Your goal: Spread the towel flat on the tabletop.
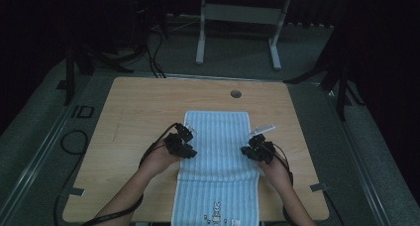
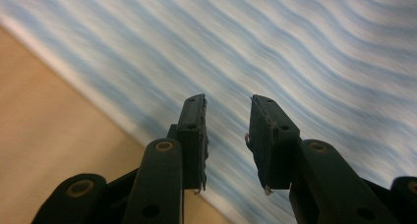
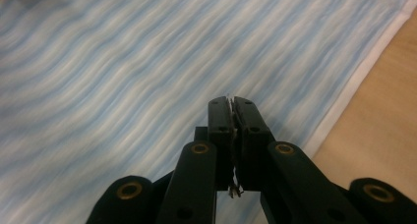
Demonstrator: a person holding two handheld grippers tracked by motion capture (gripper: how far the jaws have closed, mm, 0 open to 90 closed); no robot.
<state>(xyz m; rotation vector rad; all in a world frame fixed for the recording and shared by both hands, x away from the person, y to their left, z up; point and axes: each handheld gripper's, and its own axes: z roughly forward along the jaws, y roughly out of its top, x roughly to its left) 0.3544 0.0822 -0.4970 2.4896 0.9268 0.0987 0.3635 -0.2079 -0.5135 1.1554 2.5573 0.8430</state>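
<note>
A light blue striped towel lies flat down the middle of the wooden table, its near end hanging over the front edge with a small rabbit print. My left gripper hovers at the towel's left edge, jaws open with nothing between them; striped cloth and bare wood lie beneath. At the towel's right edge my right gripper has its jaws pressed together just above the cloth. I see nothing held in them.
A round hole sits in the table beyond the towel's far end. A white metal frame stands on the floor behind the table. Black cables loop on the floor at the left. Dark stands flank both sides.
</note>
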